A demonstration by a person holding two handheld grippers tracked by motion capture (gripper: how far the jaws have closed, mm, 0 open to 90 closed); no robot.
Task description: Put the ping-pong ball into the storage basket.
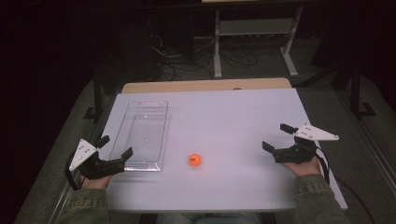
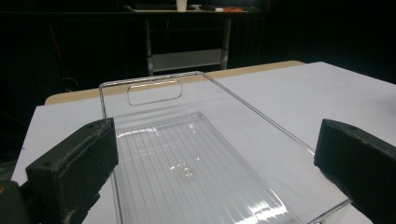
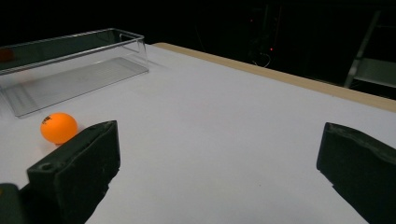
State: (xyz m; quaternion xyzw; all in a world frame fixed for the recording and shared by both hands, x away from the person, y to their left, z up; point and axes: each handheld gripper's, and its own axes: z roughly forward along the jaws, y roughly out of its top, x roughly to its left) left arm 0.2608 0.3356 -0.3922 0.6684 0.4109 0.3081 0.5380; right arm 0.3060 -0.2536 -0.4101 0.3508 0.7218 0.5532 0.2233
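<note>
Between the wide-open left gripper (image 1: 114,148) and wide-open right gripper (image 1: 275,136) lies a small orange ball (image 1: 195,159). Best approach it low, jaws straddling it squarely, since it rolls, then drop it in the clear plastic tray (image 1: 159,119).

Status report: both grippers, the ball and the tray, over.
Left gripper open at clear tray. Right gripper open, empty. Orange ball loose on table, nothing blocking it.

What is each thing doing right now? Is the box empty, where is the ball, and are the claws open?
Clear plastic box: upright on the table, empty, no lid.
Orange ball: lying on the table outside the box, untouched.
Left claw: open, holding nothing, at the box's near end.
Right claw: open, holding nothing, apart from the ball.
White table: flat, bearing the box and ball.
</note>
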